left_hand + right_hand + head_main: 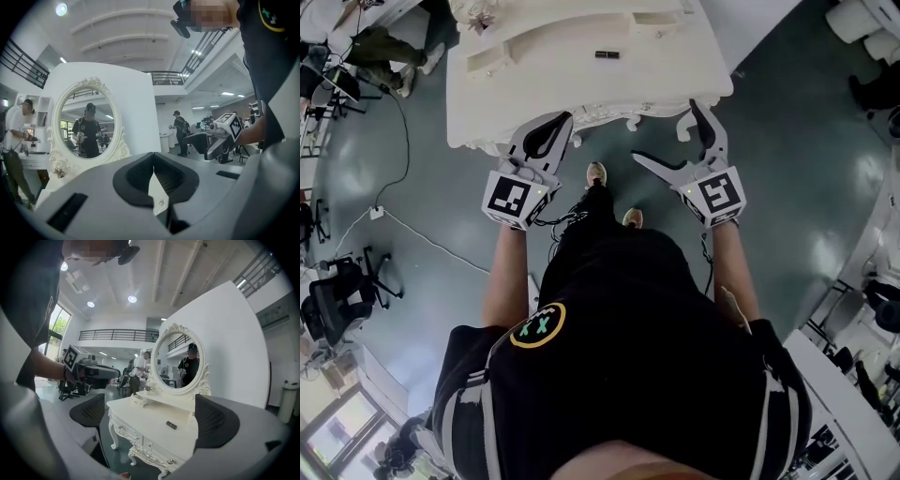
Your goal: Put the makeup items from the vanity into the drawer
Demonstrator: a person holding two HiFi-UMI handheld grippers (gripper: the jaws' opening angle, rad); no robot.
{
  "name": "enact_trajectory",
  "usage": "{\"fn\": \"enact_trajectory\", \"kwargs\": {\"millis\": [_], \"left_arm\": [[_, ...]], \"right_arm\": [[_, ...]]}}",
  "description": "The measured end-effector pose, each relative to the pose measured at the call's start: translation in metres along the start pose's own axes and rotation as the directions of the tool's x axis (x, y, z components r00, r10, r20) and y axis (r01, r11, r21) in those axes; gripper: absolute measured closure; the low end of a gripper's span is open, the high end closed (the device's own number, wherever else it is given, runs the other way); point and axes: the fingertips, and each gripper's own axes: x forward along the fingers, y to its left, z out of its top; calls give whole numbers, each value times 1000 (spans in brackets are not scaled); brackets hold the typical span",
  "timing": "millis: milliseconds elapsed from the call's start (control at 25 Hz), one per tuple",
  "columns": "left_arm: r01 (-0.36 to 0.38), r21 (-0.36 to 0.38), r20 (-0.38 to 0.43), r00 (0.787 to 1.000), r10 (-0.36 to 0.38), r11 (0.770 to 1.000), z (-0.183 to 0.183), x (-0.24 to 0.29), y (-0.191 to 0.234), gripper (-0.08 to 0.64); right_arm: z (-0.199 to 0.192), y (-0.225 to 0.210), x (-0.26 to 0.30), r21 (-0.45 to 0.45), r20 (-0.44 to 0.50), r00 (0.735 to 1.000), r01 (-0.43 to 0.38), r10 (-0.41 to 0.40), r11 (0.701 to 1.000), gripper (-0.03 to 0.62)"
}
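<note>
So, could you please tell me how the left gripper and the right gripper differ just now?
The grey left gripper has its tongs pressed together; the grey right gripper has them spread wide. The left faces the oval mirror; the right frames the white vanity. Both hold nothing.

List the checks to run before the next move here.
1. A small black cylindrical makeup item lies on the white carved vanity: ok.
2. The right tool is open and empty: ok.
3. The left tool is empty: ok, jaws together.
4. A vanity drawer is open to receive it: not ok, fronts look shut.
5. Other makeup items are on the vanity: cannot tell.
</note>
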Motion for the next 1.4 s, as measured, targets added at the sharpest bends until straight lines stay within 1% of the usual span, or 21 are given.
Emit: {"fn": "enact_trajectory", "kwargs": {"millis": [200,400,560,680,840,960,1160,1280,1400], "left_arm": [[14,-6,-2,1000,-14,1000,-9,14,13,538],[33,-14,4,999,-33,999,-20,43,47,538],[47,-27,5,999,-47,999,-33,70,86,538],[58,-35,6,998,-58,998,-43,94,124,538],[73,-39,16,997,-72,997,-48,124,173,538],[97,-50,27,995,-95,994,-50,143,200,538],[131,-60,21,991,-130,990,-57,171,223,538],[124,-66,9,992,-123,990,-59,184,226,538],[99,-69,-7,995,-100,993,-60,196,226,538]], "right_arm": [[-4,-6,19,4,-5,1000,-1,1,1000,-6],[-7,-29,54,1,-19,1000,14,-14,1000,-6],[-10,-53,93,-4,-37,999,21,-21,1000,-6],[-11,-75,127,-4,-56,998,34,-34,999,-6],[-2,-100,174,-17,-69,997,38,-39,999,-6],[4,-115,206,-18,-80,995,51,-52,999,-6],[2,-132,238,-23,-105,993,52,-54,998,-6],[-1,-140,246,-23,-115,993,25,-27,999,-6],[-6,-151,250,-10,-120,993,-5,4,1000,-6]]}}
